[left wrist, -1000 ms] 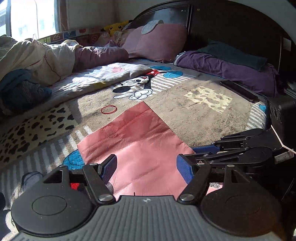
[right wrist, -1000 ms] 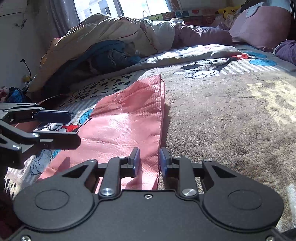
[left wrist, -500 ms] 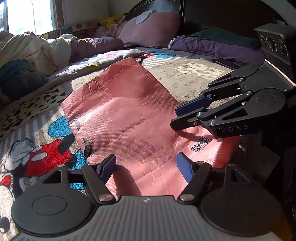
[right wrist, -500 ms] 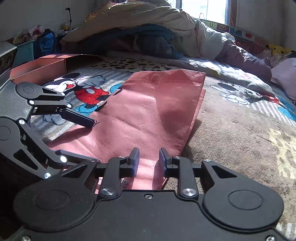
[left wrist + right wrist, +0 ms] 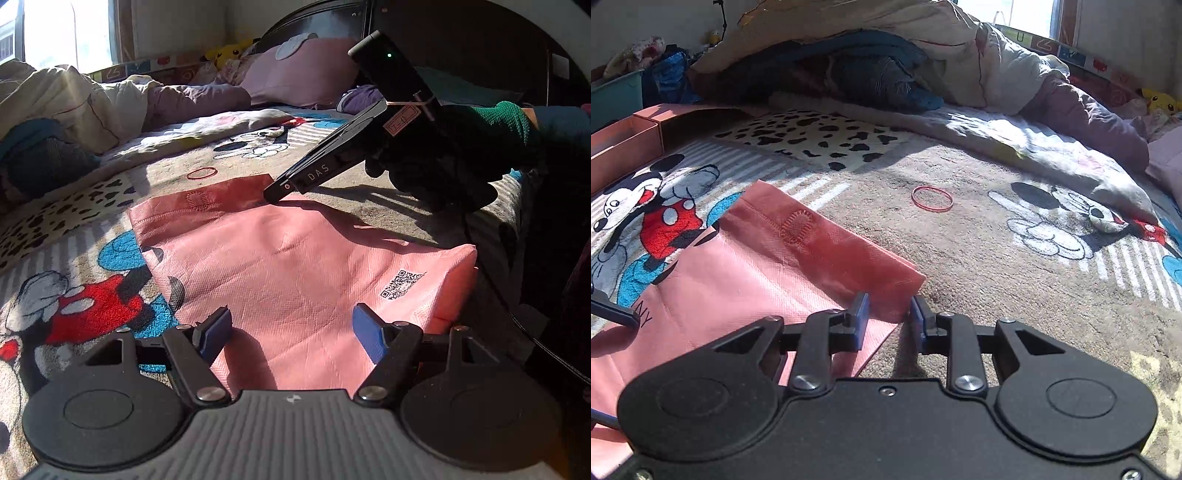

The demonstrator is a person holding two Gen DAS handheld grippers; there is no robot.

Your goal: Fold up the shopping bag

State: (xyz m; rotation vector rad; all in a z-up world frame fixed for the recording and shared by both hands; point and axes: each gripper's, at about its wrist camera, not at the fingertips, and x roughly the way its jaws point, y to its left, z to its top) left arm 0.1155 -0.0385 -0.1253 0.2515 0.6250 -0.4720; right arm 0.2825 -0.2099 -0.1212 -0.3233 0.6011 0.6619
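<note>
Bedspread (image 5: 960,236), band (image 5: 932,198), perhaps rubber.

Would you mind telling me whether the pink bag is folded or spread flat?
Mostly spread flat: the bag lies open on the blanket, one far corner doubled.

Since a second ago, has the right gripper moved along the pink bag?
Yes. The right gripper has gone from the near end of the pink bag to its far corner, near the red rubber band, jaws partly open around that corner.

Bed blanket (image 5: 979,266): pink bag (image 5: 295,266), red rubber band (image 5: 932,198), bedding heap (image 5: 886,55).
</note>
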